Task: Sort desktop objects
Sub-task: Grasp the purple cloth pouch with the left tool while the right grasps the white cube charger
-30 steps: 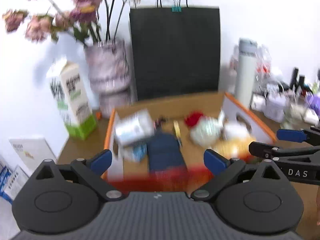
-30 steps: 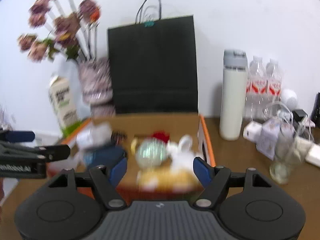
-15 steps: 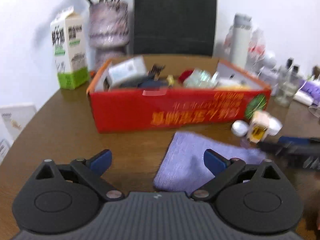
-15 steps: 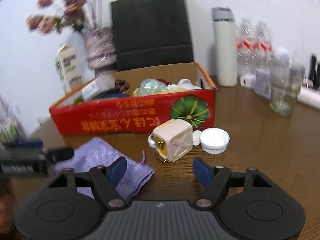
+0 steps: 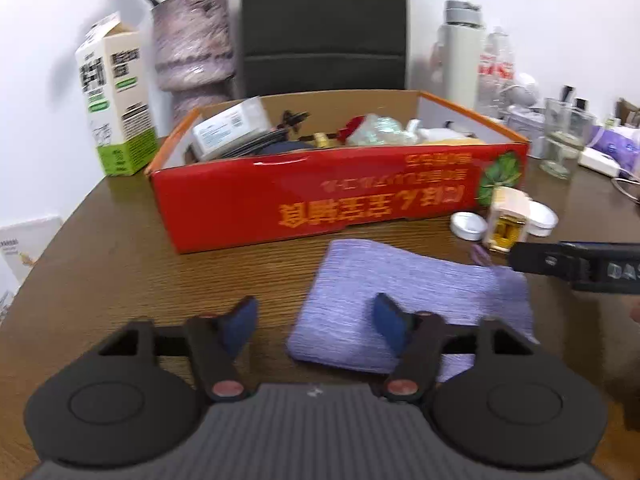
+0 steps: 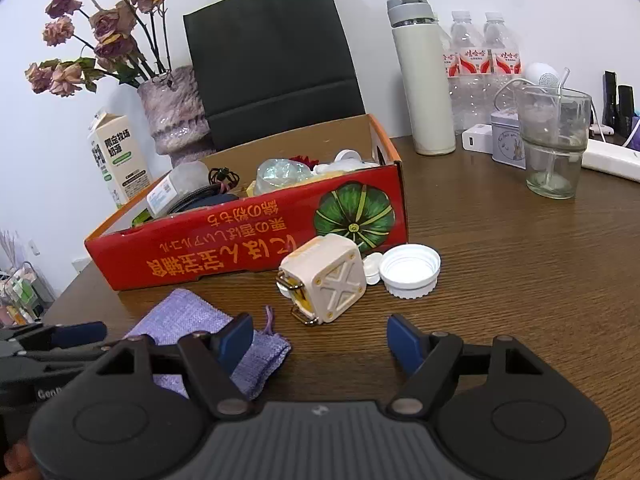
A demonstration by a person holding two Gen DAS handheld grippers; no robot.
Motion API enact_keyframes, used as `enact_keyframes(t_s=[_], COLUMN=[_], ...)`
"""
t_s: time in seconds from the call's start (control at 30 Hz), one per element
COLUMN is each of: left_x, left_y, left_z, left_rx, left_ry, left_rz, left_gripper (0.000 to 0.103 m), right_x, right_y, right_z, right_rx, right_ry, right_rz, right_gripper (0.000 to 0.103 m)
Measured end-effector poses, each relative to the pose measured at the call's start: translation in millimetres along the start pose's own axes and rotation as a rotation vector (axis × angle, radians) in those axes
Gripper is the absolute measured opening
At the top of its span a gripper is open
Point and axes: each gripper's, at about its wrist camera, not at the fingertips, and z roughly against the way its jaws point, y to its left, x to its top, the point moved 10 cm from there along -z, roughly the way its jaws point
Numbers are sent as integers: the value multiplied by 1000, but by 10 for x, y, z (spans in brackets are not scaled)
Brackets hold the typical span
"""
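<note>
Purple pouch (image 5: 404,304) lies flat on the brown desk (image 6: 520,264), just in front of the red box (image 5: 320,196) crammed with odds and ends. The left claw (image 5: 314,322) has just been closing, its pads still apart; one blue pad sits over the pouch's near edge, the other over bare wood, and whether either touches the cloth I can't quite tell. The right claw (image 6: 320,336) stands open and empty, near the cream cube (image 6: 326,282) and white lid (image 6: 410,270).
</note>
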Motion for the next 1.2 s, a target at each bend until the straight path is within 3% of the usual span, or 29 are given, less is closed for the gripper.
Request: enact_keyframes(t_s=[0.13, 0.2, 0.27, 0.3, 0.33, 0.37, 0.4, 0.5, 0.57, 0.6, 0.63, 0.7, 0.73, 0.77, 0.8, 0.83, 0.93, 1.03, 1.2], left_x=[-22, -42, -37, -29, -19, -8, 4, 46, 41, 62, 87, 101, 90, 88, 88, 93, 211, 362, 662], left_y=[-173, -241, -254, -236, -201, -186, -173, -210, -197, -195, -179, -196, -218, -226, -222, -223, -206, -180, -60], left_z=[61, 84, 96, 90, 76, 66, 71, 10, -140, -178, -201, -218, -200, -170, -138, -94, 112, 368, 572], left_rx=[-10, -18, -9, -1, 7, -8, -24, -64, -72, -99, -96, -87, -106, -115, -114, -117, -152, -228, -217], left_ry=[-29, -32, -44, -45, -37, -32, -33, -31, 32, 38, 36, 29, 29, 29, 26, 19, -36, -96, -182], left_rz=[-99, -124, -139, -134, -117, -103, -91, -80, -51, -10, 7, -7, -2, -4, -2, 2, 45, 116, 162], left_gripper=[20, 15, 18, 36, 70, 83, 88, 88, 75, 66, 48, 34, 20, 16, 13, 8, 8, 8, 8], right_x=[-7, -7, -7, -6, -3, -3, 1, 29, 109, 144, 192, 268, 288, 295, 283, 267, 270, 314, 428], right_y=[3, 3, 3, 3, 8, 21, 33, 104, 175, 198, 219, 233, 221, 189, 157, 137, 119, 139, 255], right_z=[3, 2, 2, 3, 9, 17, 21, 22, -22, -52, -103, -233, -310, -375, -417, -428, -337, -159, 133], right_rx=[-5, -5, -5, -5, -4, -2, 0, 14, 45, 40, 22, -19, -40, -62, -74, -71, -50, -19, 46], right_ry=[3, 3, 3, 1, -3, -8, -11, -22, -36, -34, -29, -3, 16, 31, 43, 46, 20, -25, -84], right_rz=[1, 2, 2, 2, 6, 11, 20, 53, 65, 78, 95, 117, 118, 107, 98, 92, 82, 57, 74], right_gripper=[73, 73, 73, 73, 73, 73, 73, 73, 73, 73, 73, 71, 63, 48, 40, 40, 30, 30, 30])
